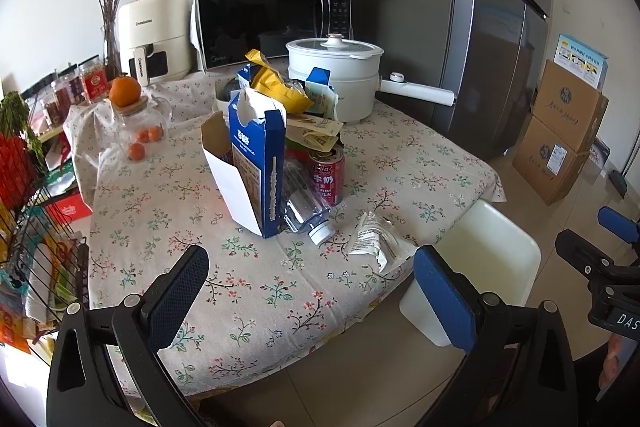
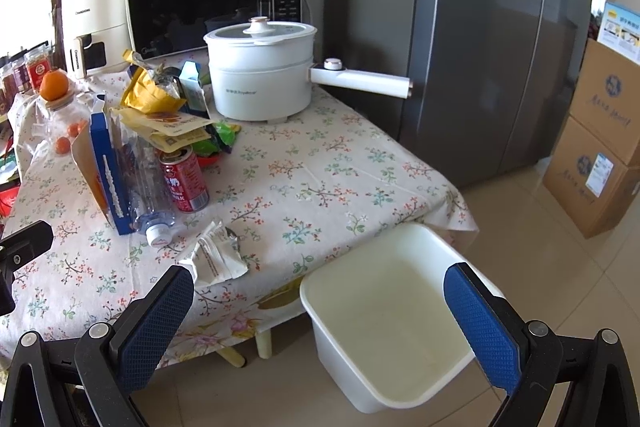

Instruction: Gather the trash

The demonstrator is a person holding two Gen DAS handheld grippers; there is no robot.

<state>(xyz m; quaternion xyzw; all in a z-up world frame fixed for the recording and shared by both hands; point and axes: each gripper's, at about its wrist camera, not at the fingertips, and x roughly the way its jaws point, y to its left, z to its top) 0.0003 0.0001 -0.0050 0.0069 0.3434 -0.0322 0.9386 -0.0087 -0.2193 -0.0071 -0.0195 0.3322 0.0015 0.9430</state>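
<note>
Your left gripper (image 1: 308, 279) hangs wide apart and empty over the near edge of the floral tabletop (image 1: 248, 291); your right gripper (image 2: 320, 311) is just as wide and empty, one finger over the tabletop edge and the other over the white plastic bin (image 2: 384, 307), which sits on the floor against the table's corner.

Nearest your grippers lies a crumpled clear-and-white wrapper (image 1: 376, 239), alone on the cloth; its print is too small to read. Just behind it a clear plastic bottle (image 1: 304, 207) lies on its side, white cap toward you, touching a torn blue carton (image 1: 256, 163) with white Chinese lettering. A red can (image 1: 327, 174) stands upright beside the bottle, reading "MILK" under Chinese characters. Behind these are piled yellow snack bags (image 1: 280, 87) and a small blue-and-white box (image 1: 320, 87).

Farther back you see a white electric pot (image 2: 260, 79) with faint lettering on its front that cannot be read, a black microwave (image 1: 272, 23) and a cream air fryer (image 1: 154, 35) marked "CHANGHONG". An orange (image 1: 125, 90) rests on a glass jar's lid.
</note>
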